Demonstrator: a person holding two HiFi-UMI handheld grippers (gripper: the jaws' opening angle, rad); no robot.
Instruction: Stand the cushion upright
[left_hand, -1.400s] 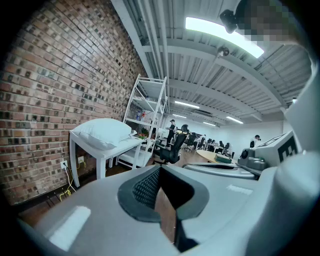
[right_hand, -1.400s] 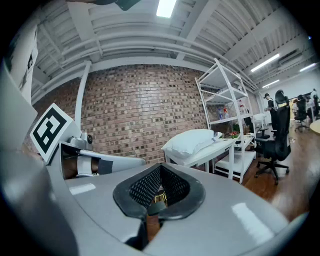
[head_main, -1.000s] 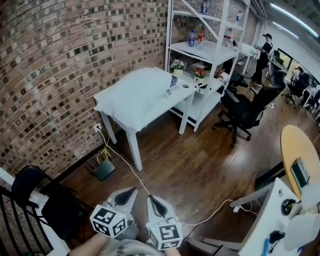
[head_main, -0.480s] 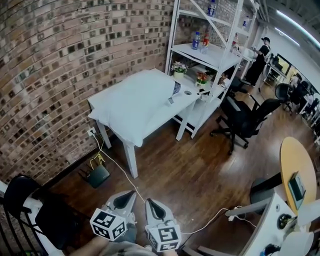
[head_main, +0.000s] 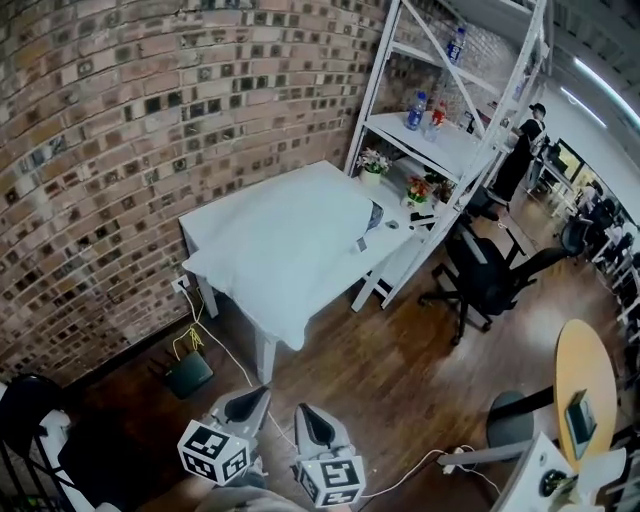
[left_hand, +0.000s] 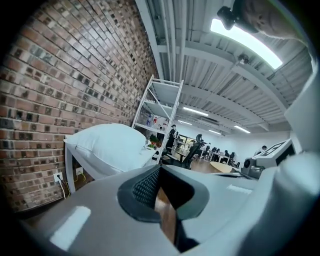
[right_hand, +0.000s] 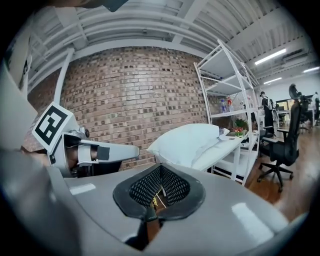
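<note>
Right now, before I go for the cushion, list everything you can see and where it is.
cushion: one, white, lying flat on the table
table: one, white, against the brick wall
shelf unit: one, white, right of the table
bottles: at least three, mixed colours, on the upper shelves
flower pots: two, pale and red blooms, where table meets shelf unit
office chair: one, black, right of the shelf unit
router: one, black, on the floor by the wall
round table: one, yellow-brown, far right
person: one, dark clothes, behind the shelf unit
left gripper: grey, jaws shut, empty
right gripper: grey, jaws shut, empty
</note>
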